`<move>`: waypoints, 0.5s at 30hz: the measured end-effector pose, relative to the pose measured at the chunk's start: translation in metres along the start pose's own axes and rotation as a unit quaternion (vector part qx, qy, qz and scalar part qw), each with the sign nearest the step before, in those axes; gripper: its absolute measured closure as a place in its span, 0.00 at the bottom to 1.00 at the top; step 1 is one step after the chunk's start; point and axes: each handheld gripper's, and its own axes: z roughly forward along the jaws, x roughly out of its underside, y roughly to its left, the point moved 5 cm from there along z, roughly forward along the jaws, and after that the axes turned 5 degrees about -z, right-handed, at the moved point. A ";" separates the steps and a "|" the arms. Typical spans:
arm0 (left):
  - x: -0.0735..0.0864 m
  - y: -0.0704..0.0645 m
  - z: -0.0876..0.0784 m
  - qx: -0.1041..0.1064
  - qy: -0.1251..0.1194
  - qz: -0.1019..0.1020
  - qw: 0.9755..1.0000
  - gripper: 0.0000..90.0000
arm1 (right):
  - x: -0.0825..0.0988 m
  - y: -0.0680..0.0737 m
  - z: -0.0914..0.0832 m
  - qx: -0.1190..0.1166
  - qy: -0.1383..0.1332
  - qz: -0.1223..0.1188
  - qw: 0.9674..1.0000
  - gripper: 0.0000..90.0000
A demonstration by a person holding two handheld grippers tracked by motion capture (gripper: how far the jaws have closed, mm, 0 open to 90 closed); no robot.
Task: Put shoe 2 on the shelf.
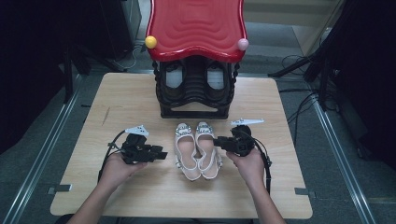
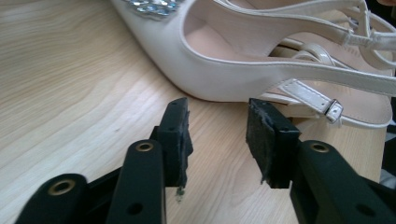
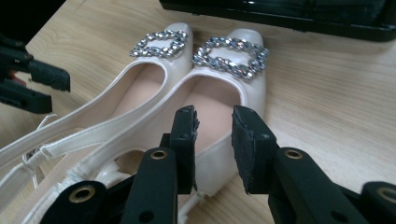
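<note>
Pair of shoes [image 1: 197, 150] side by side mid tabletop [image 1: 140, 93], toes toward the rack [image 1: 195, 88] standing behind them at the far edge, left claw [image 1: 161, 154] left of the pair, right claw [image 1: 218, 142] right.

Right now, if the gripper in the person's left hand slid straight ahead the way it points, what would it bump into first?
Probably the near white shoe: the left gripper, jaws apart with nothing between them, aims at its side, with bare table between.
</note>
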 end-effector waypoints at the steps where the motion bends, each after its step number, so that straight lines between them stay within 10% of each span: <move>1: 0.000 0.002 -0.001 -0.003 -0.003 0.003 1.000 0.63 | -0.002 0.002 0.001 0.000 0.004 0.000 1.000 0.79; 15: 0.000 0.006 -0.006 -0.007 -0.011 0.005 1.000 0.59 | -0.024 0.029 0.025 -0.001 0.068 -0.025 0.997 0.75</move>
